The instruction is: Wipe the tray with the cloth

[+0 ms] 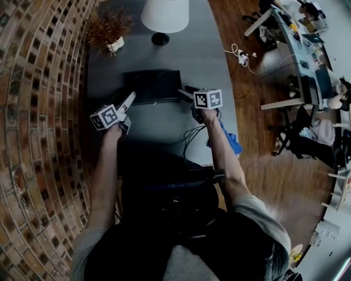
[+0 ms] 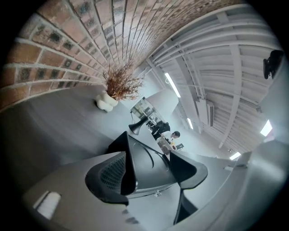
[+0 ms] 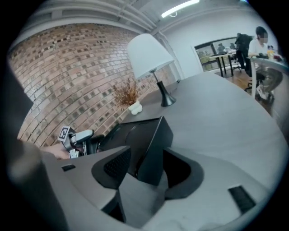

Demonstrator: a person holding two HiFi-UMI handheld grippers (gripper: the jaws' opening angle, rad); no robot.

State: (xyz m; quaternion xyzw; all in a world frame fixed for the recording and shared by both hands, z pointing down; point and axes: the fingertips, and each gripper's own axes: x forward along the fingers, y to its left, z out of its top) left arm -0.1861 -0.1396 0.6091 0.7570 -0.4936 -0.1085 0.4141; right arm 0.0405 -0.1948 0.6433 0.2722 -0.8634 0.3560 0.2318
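Observation:
A black tray [image 1: 153,85] lies on the grey table [image 1: 214,66], a little beyond both grippers. My left gripper [image 1: 130,100] meets its near left corner. In the left gripper view that corner of the tray [image 2: 151,158] sits between the jaws, and both pads of the left gripper [image 2: 149,173] press on it. My right gripper [image 1: 186,91] is at the near right corner. There the tray's wall [image 3: 156,144] stands between the pads of the right gripper [image 3: 146,170], held. The blue cloth [image 1: 232,142] lies by the table's right edge, beside my right forearm, with no gripper on it.
A white lamp [image 1: 164,16] and a small vase of dried twigs [image 1: 112,33] stand at the table's far end. A brick wall [image 1: 38,110] runs along the left. Black cables [image 1: 192,134] trail over the near table. Wooden floor, desks and chairs lie to the right.

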